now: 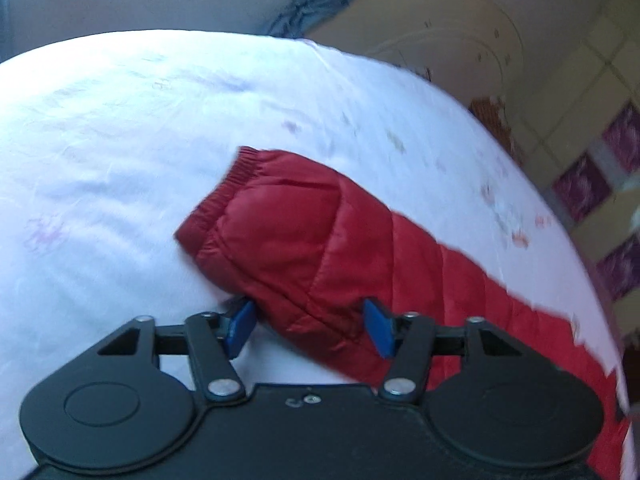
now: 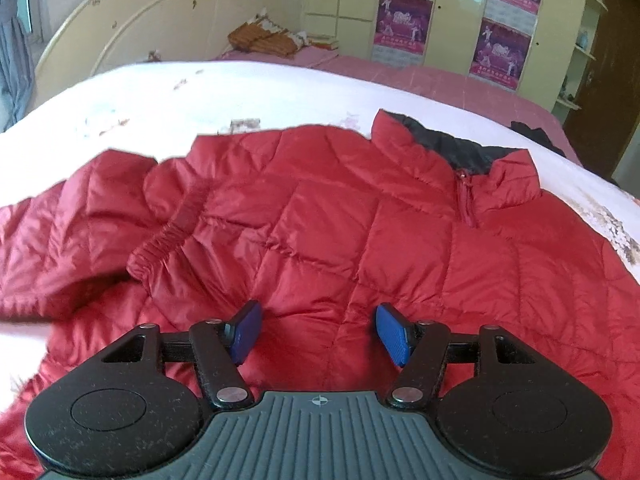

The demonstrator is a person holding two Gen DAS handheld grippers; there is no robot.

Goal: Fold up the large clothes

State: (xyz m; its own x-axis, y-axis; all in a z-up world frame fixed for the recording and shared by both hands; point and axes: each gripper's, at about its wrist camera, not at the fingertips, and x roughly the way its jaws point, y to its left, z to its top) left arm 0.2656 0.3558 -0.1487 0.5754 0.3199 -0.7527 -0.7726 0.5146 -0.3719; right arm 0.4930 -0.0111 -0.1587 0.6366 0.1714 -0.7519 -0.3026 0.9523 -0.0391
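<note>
Red jacket (image 2: 320, 220) on white sheet (image 2: 200, 92)

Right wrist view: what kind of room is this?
Most likely a home bedroom: a bed under a white sheet, an arched cream headboard behind it, and wardrobe doors with posters. A red jacket lies on the bed.

Jacket (image 2: 340, 220) lies spread on the bed sheet (image 2: 240, 92), directly ahead of the right gripper (image 2: 318, 334), collar (image 2: 452, 148) at far right, one sleeve (image 2: 168, 232) folded across its body at left. The other sleeve (image 1: 320, 240) lies on the sheet between the parted fingers of the left gripper (image 1: 310, 328), cuff (image 1: 216, 204) ahead-left. Headboard (image 2: 140, 20) stands beyond.
</note>
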